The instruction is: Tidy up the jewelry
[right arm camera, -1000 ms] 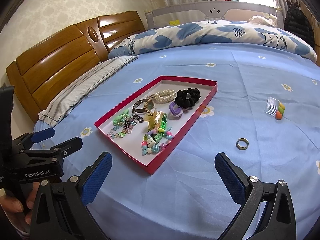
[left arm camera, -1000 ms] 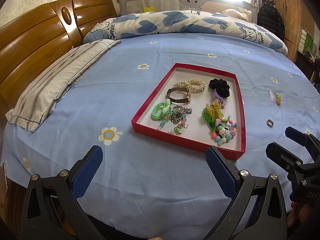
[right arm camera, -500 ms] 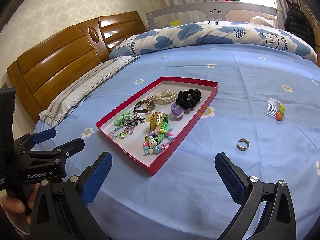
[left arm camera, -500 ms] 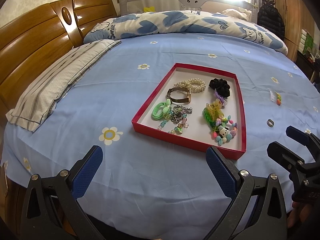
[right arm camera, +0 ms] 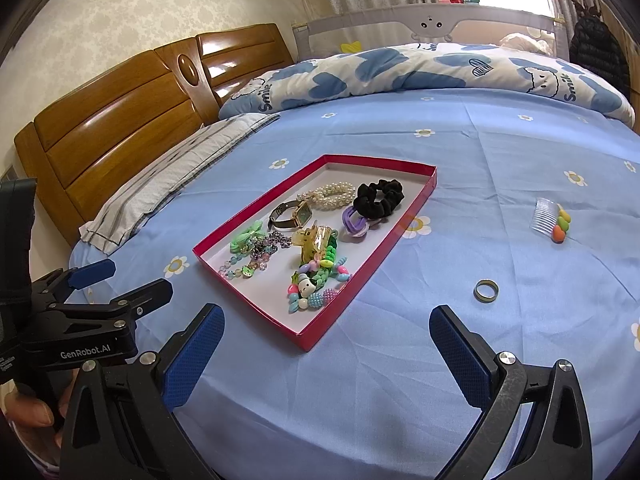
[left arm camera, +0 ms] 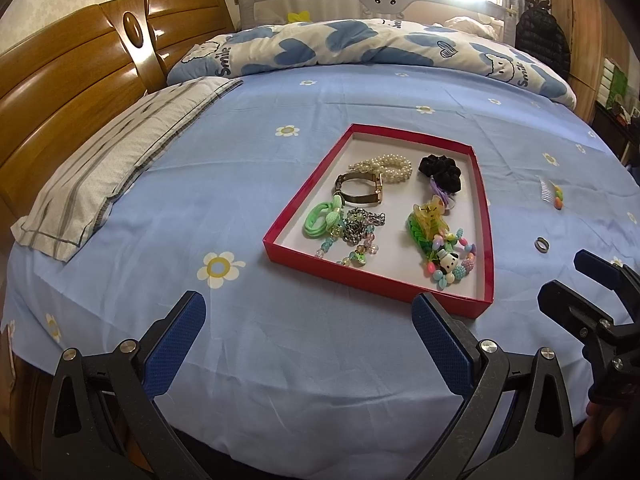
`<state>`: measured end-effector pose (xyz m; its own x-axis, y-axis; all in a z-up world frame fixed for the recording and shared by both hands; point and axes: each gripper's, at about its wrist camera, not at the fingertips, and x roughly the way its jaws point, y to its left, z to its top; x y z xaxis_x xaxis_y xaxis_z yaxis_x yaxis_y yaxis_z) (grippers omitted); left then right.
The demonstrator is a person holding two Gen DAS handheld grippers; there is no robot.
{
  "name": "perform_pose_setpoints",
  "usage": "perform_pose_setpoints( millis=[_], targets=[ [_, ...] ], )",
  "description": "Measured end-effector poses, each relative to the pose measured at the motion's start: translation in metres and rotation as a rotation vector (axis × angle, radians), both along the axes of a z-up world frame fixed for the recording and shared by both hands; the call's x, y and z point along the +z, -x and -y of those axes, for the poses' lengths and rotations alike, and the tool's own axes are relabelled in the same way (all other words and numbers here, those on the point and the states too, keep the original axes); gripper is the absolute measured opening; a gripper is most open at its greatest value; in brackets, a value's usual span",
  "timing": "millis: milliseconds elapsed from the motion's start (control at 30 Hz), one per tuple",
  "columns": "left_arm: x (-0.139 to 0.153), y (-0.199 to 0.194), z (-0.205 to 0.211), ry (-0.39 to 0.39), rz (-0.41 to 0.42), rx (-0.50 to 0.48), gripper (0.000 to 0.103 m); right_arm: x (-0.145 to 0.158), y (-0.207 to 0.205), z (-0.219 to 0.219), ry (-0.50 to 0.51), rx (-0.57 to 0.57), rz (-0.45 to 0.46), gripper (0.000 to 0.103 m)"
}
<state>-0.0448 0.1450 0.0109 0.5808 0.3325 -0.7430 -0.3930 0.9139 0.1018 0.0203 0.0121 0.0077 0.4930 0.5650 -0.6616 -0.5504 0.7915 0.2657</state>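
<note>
Mostly sorted: red tray (right arm camera: 414, 205) crowded; ring (right arm camera: 486, 291), comb (right arm camera: 543, 216) outside.

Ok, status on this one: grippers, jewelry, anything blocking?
Both grippers open, empty, short of the tray. Ring and comb loose on sheet, right of it. Nothing blocking.

Bed surface: blue sheet (left arm camera: 248, 184) printed with white daisies. A striped grey pillow (left arm camera: 120, 160) lies against the wooden headboard (left arm camera: 72, 92). A blue-and-white quilt (right arm camera: 420, 72) is bunched along the far edge, before a grey bed rail (right arm camera: 428, 24).
</note>
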Motion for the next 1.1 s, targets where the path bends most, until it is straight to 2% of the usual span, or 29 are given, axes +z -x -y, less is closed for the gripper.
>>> perform_pose_setpoints(
  millis=[1100],
  targets=[
    [0.0022,-0.0053,0.0016,-0.013,0.001,-0.016,0.103,0.0018,0.0,-0.0003,-0.003,0.001,0.002,0.103]
  ],
)
